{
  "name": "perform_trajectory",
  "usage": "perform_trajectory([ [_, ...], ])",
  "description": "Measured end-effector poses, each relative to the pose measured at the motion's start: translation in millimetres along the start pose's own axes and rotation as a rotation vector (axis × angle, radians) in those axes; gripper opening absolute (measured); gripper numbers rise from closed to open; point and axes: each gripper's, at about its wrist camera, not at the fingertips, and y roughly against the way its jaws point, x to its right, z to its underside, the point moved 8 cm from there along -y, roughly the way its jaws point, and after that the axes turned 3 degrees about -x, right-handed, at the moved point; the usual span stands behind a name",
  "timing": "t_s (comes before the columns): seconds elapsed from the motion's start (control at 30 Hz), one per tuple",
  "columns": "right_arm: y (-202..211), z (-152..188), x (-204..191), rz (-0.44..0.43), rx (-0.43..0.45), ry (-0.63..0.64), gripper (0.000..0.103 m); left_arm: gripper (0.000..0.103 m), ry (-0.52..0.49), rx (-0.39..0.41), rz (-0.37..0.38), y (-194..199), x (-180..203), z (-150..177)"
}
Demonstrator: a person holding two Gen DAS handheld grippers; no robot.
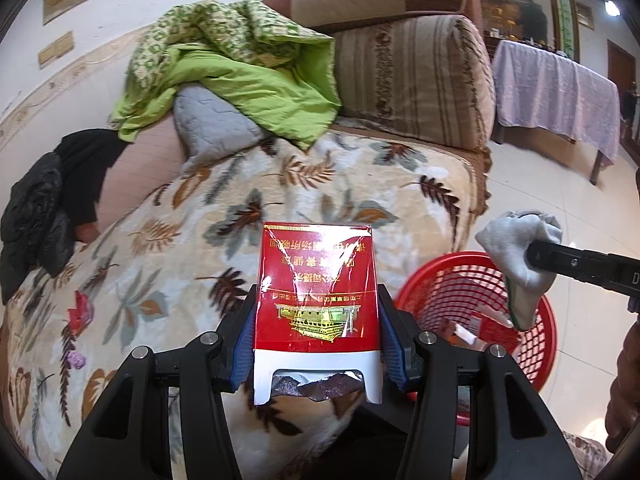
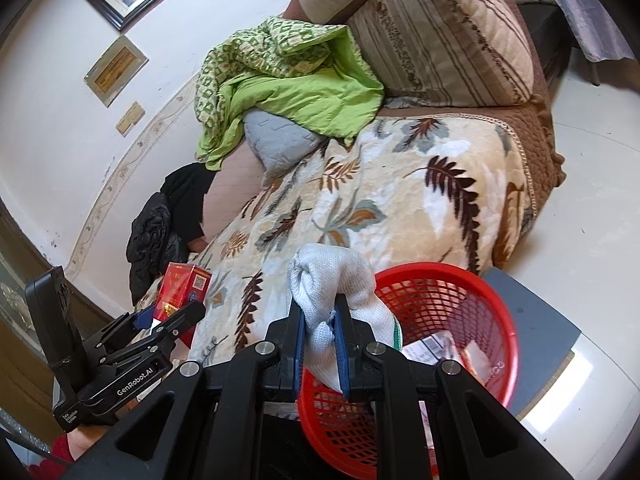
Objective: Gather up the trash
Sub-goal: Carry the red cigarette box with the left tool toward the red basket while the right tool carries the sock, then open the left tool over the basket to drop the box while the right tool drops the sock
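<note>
The left gripper (image 1: 318, 344) is clamped on a red cigarette pack (image 1: 316, 300) above the leaf-patterned blanket (image 1: 168, 240). The right gripper (image 2: 322, 344) pinches a grey work glove (image 2: 332, 284) over the red mesh basket (image 2: 460, 300), which holds scraps of paper. A green quilt (image 2: 288, 80), grey cushion (image 2: 276, 140) and black jacket (image 2: 160, 228) lie on the sofa behind, well apart from both.
</note>
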Motion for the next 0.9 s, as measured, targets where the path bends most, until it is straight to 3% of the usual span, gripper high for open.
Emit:
perform_trajectory([
  [0.37, 7.9, -1.8, 23.4, 0.027, 0.006, -0.046, 0.014, 0.052, -0.021, -0.110, 0.169, -19.2, 53.6, -1.1],
  [0.63, 6.1, -2.0, 37.4, 0.046, -0.004, -0.084, 0.017, 0.052, -0.049, -0.156, 0.238, -26.5, 79.9, 6.2],
  [0.7, 4.0, -0.6, 41.5, 0.051, -0.020, -0.098, 0.026, 0.052, -0.053, -0.158, 0.244, -26.5, 83.2, 7.1],
  [0.77, 4.3, 0.4, 44.3, 0.063, -0.020, -0.107, 0.043, 0.054, -0.058, -0.165, 0.262, -26.5, 86.0, 8.9],
  [0.9, 6.8, -1.4, 41.5, 0.069, -0.009, -0.095, 0.044, 0.068, -0.054, -0.143, 0.258, -22.8, 85.1, 7.0],
])
